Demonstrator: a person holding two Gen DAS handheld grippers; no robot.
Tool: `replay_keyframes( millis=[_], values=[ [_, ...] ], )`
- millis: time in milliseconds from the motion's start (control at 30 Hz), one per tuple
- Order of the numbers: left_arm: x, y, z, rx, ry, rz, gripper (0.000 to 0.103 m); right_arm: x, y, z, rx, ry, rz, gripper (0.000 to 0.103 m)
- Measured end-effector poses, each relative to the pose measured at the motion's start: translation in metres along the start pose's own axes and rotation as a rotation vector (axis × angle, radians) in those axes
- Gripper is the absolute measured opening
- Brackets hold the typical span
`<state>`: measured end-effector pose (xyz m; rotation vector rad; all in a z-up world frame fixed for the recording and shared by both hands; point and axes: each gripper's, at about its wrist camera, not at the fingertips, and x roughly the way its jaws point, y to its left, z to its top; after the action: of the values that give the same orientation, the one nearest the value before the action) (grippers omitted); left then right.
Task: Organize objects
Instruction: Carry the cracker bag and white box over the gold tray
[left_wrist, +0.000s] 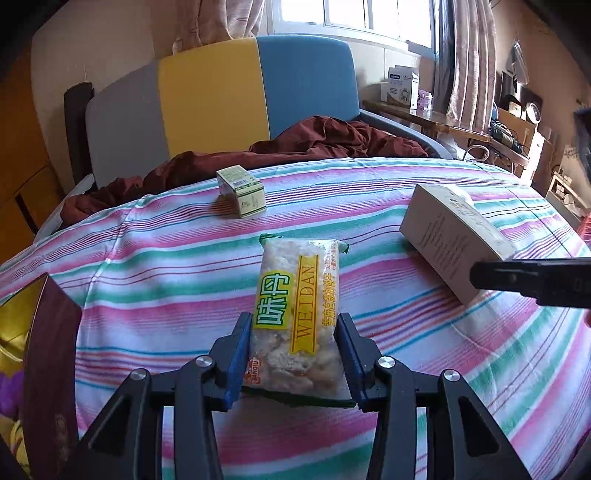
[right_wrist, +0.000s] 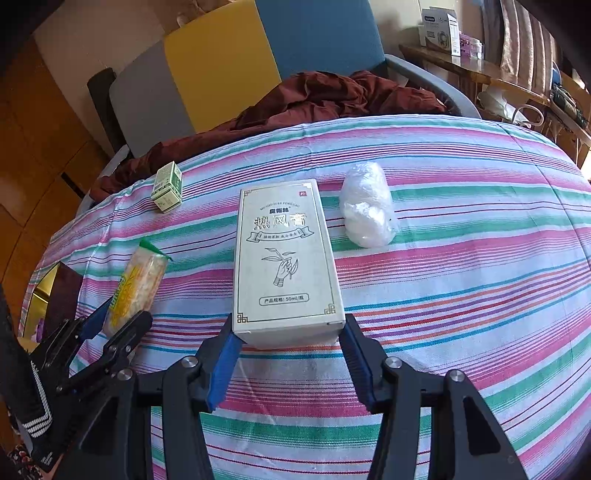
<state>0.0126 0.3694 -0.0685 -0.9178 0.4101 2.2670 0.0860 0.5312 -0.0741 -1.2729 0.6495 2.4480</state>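
A: Left gripper (left_wrist: 293, 354) clamped on snack pack (left_wrist: 299, 314), above striped bed (left_wrist: 406, 369). Right gripper (right_wrist: 290, 339) clamped on white box (right_wrist: 286, 258).

B: Risk: soft pack slipping (thin wrapper, end-only hold).

Bed w/ pink-green-white striped cotton sheet (left_wrist: 424, 332), crumpled maroon blanket (left_wrist: 325, 140) at far end. Padded headboard in grey, yellow & blue panels (left_wrist: 221, 107) behind. Daylight thru window (left_wrist: 354, 18); patterned curtains (left_wrist: 469, 55); cluttered wooden side table (left_wrist: 417, 114) on rt.
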Motion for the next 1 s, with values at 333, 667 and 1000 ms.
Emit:
replay_keyframes(
  millis=[333,667,1000],
  values=[
    [-0.058,0.018,-0.030,-0.102,-0.025,0.015,0.046,-0.002,0.026,-0.011,-0.095,-0.046,-0.007,0.053],
    [-0.129,0.080,-0.031,-0.209,-0.100,0.033,0.046,-0.010,0.060,-0.025,-0.212,-0.076,0.012,0.053],
    [-0.150,0.206,-0.038,-0.406,-0.065,0.177,0.046,-0.006,0.075,-0.039,-0.245,-0.073,0.001,0.053]
  ],
)
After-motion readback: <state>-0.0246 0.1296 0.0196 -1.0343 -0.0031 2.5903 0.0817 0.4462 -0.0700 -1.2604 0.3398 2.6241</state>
